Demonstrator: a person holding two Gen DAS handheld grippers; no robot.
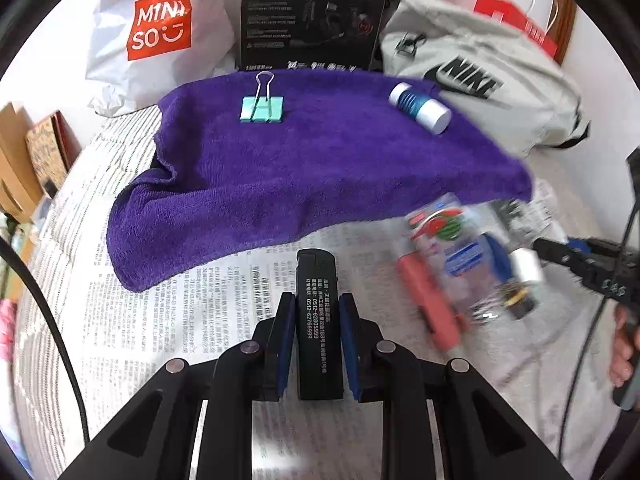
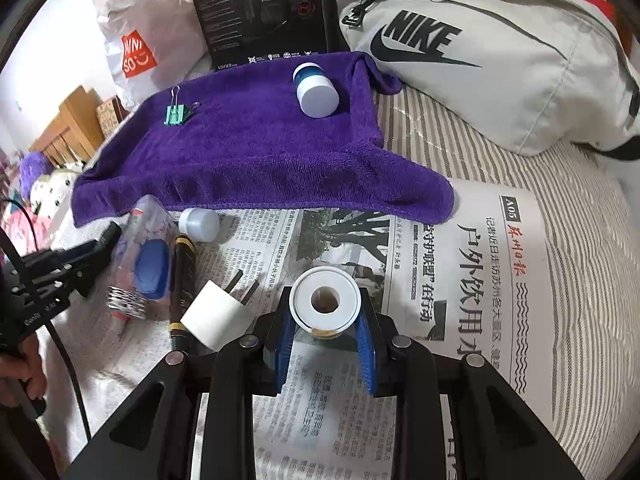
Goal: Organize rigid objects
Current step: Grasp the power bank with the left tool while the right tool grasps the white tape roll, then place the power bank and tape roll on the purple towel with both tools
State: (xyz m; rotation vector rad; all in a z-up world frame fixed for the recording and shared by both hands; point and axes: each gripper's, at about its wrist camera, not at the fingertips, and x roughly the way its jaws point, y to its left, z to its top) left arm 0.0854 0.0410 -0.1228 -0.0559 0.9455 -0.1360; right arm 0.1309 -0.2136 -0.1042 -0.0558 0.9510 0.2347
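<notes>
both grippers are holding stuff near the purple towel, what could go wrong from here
The blue-and-white bottle lies on its side on the purple towel, so a nudge might roll it off. The right gripper pinches the white tape roll only by its rim, so it might slip.

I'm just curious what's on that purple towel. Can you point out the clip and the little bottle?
clip (image 1: pixel 262 109), left wrist view, on its green body.
bottle (image 2: pixel 316 90), right wrist view, on its white cap end.

Towel (image 1: pixel 280 168) looking like fuzzy purple terry cloth. Newspaper (image 2: pixel 460 280) showing as matt printed paper. Lighter (image 1: pixel 319 320) looking like smooth black plastic. Clip (image 1: pixel 262 109) showing mint body, shiny wire handles. Bag (image 2: pixel 500 72) appearing as matt grey fabric.
</notes>
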